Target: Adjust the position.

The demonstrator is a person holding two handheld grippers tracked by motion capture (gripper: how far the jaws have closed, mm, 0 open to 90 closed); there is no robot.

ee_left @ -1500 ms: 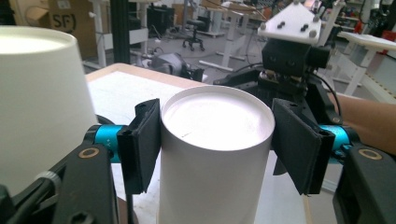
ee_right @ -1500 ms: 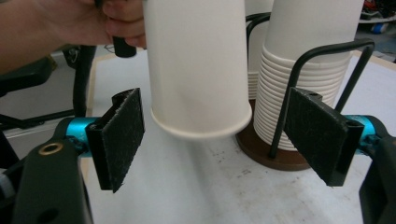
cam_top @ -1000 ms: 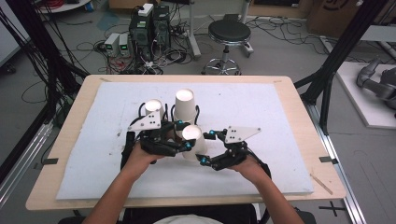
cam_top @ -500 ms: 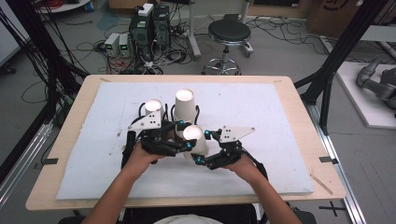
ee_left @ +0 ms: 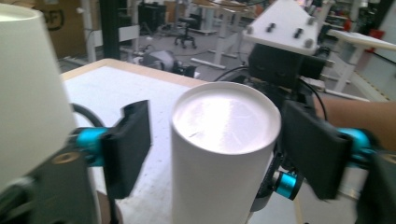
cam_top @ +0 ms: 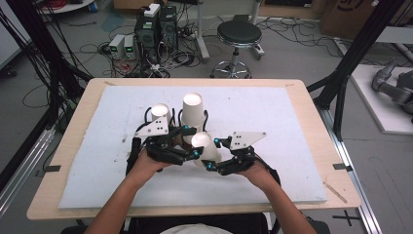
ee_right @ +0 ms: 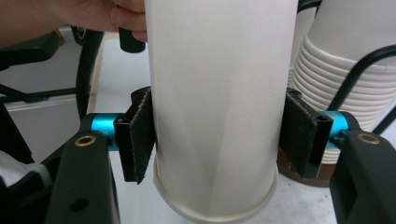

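An upside-down white paper cup [cam_top: 200,141] stands on the white mat [cam_top: 292,122] near the front, between both grippers. My left gripper [cam_top: 191,143] reaches in from the left. Its jaws have just been opening and stand apart from the cup [ee_left: 224,140], which is between them, with a gap at the left pad [ee_left: 128,149]. My right gripper [cam_top: 210,153] comes from the right. Its jaws have just been closing, and its pads [ee_right: 140,140] press on the cup's sides [ee_right: 219,93] low down near the rim.
A taller stack of upside-down cups [cam_top: 193,111] stands just behind, with a shorter cup [cam_top: 159,113] to its left. That stack [ee_right: 345,70] is close by the right gripper's right jaw. Black cables loop around the cups. The wooden table edge [cam_top: 195,212] runs along the front.
The left gripper's jaws have spread away from the front cup and the right gripper's jaws have drawn in on it. Both hands have stayed where they were.
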